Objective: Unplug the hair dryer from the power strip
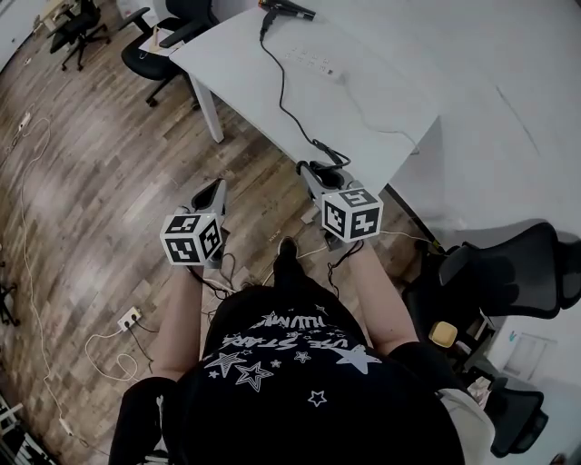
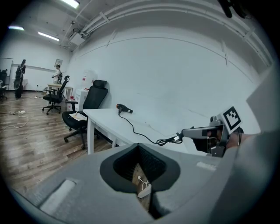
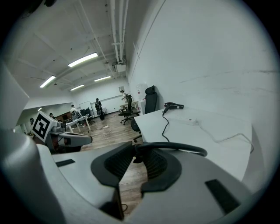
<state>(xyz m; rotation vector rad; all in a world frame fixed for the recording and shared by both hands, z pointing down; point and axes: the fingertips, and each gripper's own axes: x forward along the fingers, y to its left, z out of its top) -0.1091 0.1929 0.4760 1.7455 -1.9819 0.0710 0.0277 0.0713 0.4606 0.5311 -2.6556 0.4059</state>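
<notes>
The right gripper (image 1: 309, 171) is clamping the loose end of the black cord (image 1: 283, 95) just off the near edge of the table (image 1: 399, 82), well apart from the power strip (image 1: 313, 64), so it is seemingly unplugged. The hair dryer (image 1: 287, 9) is lying at the far end; the left gripper (image 1: 216, 187) is idling closed and empty, likely unneeded

table top (image 1: 390, 82): white, smooth, matt
floor (image 1: 100, 173), left of the head view: wood planks, faint sheen
cord (image 3: 173, 145): black, smooth, slightly glossy
left gripper (image 1: 214, 189), right gripper (image 1: 314, 171): grey matt plastic shells
pads (image 3: 114, 162): black, ribbed
shirt (image 1: 300, 390): black cloth, white print
</notes>
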